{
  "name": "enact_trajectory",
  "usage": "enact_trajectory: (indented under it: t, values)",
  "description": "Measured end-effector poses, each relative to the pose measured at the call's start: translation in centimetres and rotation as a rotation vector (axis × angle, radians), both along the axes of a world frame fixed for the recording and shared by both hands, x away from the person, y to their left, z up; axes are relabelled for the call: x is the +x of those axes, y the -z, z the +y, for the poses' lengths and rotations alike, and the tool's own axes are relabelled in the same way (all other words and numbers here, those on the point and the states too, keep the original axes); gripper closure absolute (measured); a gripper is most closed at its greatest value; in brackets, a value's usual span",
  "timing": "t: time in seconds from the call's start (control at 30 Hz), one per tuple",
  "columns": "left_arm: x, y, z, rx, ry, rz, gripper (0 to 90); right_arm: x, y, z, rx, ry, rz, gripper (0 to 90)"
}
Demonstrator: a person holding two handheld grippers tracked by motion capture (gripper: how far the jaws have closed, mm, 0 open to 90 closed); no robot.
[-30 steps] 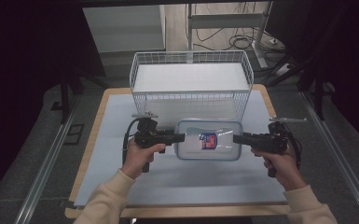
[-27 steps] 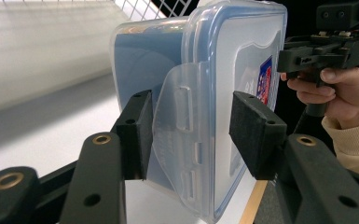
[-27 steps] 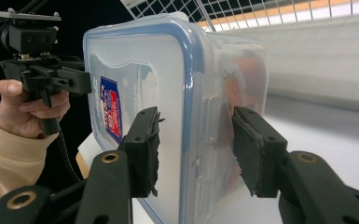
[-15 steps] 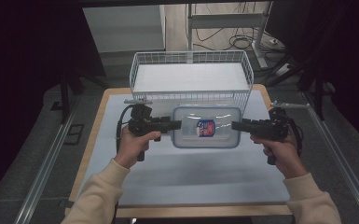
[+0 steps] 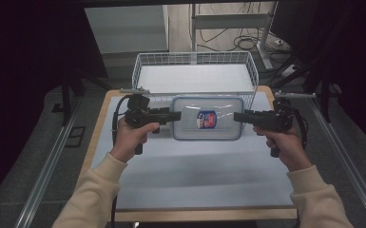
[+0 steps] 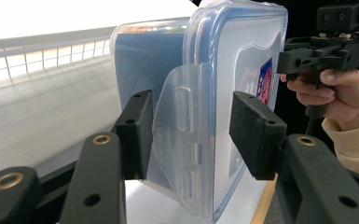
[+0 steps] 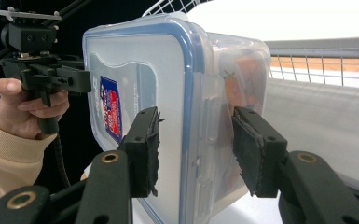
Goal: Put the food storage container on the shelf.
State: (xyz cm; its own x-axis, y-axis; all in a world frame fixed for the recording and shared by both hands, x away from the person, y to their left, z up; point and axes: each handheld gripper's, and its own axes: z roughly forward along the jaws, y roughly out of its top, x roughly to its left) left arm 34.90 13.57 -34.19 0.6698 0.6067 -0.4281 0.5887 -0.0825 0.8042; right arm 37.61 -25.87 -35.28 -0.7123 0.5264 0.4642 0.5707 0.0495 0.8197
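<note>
Above the table, left gripper (image 5: pixel 177 115) and right gripper (image 5: pixel 237 117) clamp the lidded container's (image 5: pixel 208 118) ends.

Pretty dim room, dark on both sides. The table (image 5: pixel 185 190) has a wood edge and a pale blue-grey top, sitting on grey floor (image 5: pixel 24 180) with metal rails (image 5: pixel 47 166) alongside, and cables (image 5: pixel 247 42) lie at the back near a metal frame (image 5: pixel 228 21).
</note>
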Motion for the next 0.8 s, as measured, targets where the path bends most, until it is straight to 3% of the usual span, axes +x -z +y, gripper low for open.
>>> enact_trajectory:
  t: [0.47,0.8]
  values:
    - [1.4,-2.2,0.6,0.001,-0.012,-0.022,51.1,1.7,-2.1,0.6,0.003,-0.012,-0.017,52.7]
    - [2.8,-3.9,1.7,-0.002,-0.025,-0.046,51.2,3.8,-4.1,1.7,-0.004,-0.032,-0.043,52.7]
